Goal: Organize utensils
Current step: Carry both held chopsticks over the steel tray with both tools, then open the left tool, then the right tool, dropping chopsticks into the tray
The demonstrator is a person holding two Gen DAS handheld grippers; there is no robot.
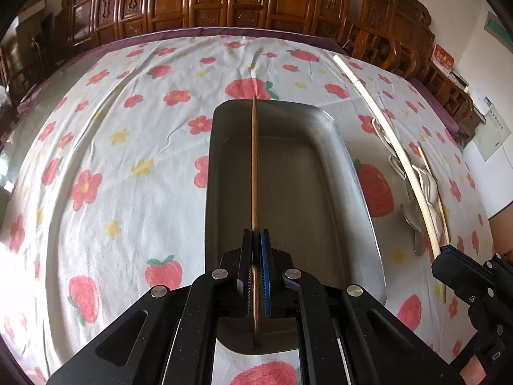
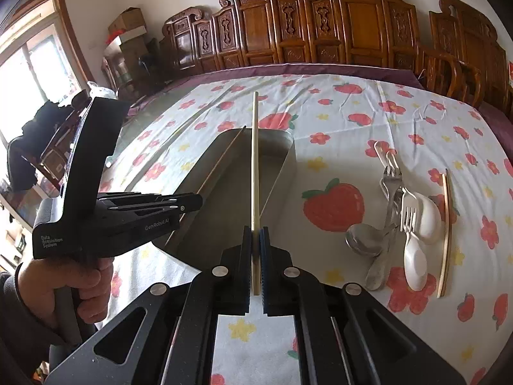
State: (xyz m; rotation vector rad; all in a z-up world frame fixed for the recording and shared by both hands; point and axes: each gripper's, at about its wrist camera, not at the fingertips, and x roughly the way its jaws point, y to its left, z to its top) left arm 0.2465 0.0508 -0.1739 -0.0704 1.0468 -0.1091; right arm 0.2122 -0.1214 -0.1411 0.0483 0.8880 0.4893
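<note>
The left tongs (image 1: 255, 247) are pinching a brown wooden chopstick (image 1: 254, 160) that stretches lengthwise over the metal tray (image 1: 320, 173), and the right tongs (image 2: 255, 247) are clamped on a pale chopstick (image 2: 255, 160) pointing over the tray's near end. The tray sits on the strawberry-print cloth (image 1: 128, 160) covering the worktop. To its right lies a heap of forks (image 2: 389, 173), metal spoons (image 2: 365, 240) and white spoons (image 2: 416, 256), with another chopstick (image 2: 446, 234) just beside them.
</note>
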